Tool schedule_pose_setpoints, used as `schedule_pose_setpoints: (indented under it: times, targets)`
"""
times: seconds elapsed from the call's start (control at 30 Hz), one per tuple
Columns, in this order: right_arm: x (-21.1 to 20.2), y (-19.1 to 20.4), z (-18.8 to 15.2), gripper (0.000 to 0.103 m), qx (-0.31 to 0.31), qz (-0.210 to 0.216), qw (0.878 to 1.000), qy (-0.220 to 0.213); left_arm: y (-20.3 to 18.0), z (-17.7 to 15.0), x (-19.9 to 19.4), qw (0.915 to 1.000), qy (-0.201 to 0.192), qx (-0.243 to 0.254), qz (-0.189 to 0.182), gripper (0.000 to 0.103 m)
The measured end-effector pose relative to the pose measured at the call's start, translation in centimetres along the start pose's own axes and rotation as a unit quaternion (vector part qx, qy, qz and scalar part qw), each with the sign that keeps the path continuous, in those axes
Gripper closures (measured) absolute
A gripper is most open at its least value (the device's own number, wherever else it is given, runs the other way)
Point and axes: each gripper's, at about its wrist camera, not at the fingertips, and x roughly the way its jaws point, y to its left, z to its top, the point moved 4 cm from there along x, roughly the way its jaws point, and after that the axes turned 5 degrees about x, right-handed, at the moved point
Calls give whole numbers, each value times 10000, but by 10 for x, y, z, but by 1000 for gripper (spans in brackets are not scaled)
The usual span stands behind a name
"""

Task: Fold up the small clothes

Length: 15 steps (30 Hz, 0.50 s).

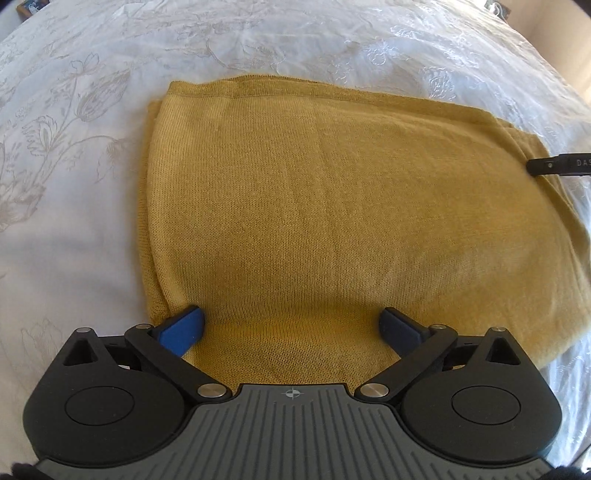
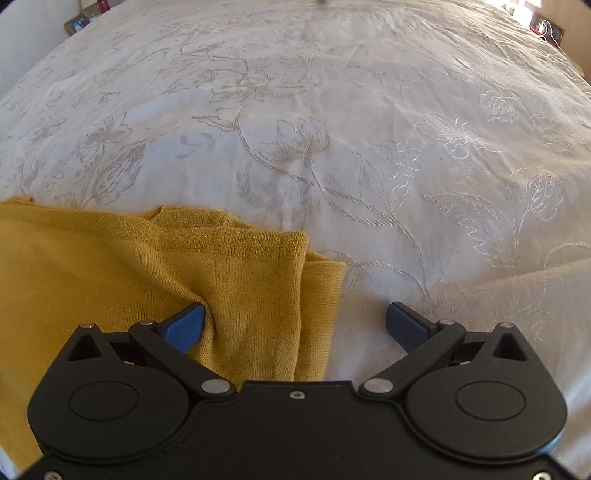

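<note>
A mustard-yellow knitted garment (image 1: 314, 206) lies folded flat on a white bedspread (image 1: 74, 147). My left gripper (image 1: 291, 328) stands wide open over the near edge of the garment, its blue pads resting on or just above the knit with nothing pinched. In the right wrist view the garment's right end (image 2: 221, 288) shows stacked folded layers. My right gripper (image 2: 295, 325) is wide open across that end: its left pad touches the knit, its right pad is over the bare bedspread (image 2: 369, 147). A dark fingertip of the right gripper (image 1: 557, 166) shows at the garment's right edge.
The white bedspread with pale embroidered flowers spreads far beyond the garment on all sides. Small boxes and objects (image 2: 85, 18) stand past the far left edge of the bed, and more clutter (image 2: 543, 26) sits at the far right corner.
</note>
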Motion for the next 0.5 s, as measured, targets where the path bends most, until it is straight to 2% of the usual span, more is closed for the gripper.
schedule_pose_setpoints:
  times: [0.07,0.13,0.17,0.27,0.33,0.4,0.43,0.5]
  targets:
    - [-10,-9,1,1,615,59,9979,-176,1,0,-1,10000,3,5,-7,0]
    - [-21,-21,3,1,1259,351,9906,-409,2,0,-2,10000,17,2,-22,0]
    - [-24,-21,3,1,1332,380,9895,-416,1,0,-1,10000,23,3,-22,0]
    - [-23,-5,4,1,599,83,9974,-394,2,0,-2,10000,14,0,-5,0]
    - [-22,10,5,5,-63,-343,9983,-463,1,0,-3,10000,9,-15,2,0]
    - [-27,21,4,51,-592,-729,9926,-766,1,0,-2,10000,21,-20,2,0]
    - [-30,25,4,56,-747,-740,9908,-857,1,1,-2,10000,28,-17,0,0]
    - [-29,29,4,62,-756,-405,9936,-740,2,1,-2,10000,27,-18,-2,0]
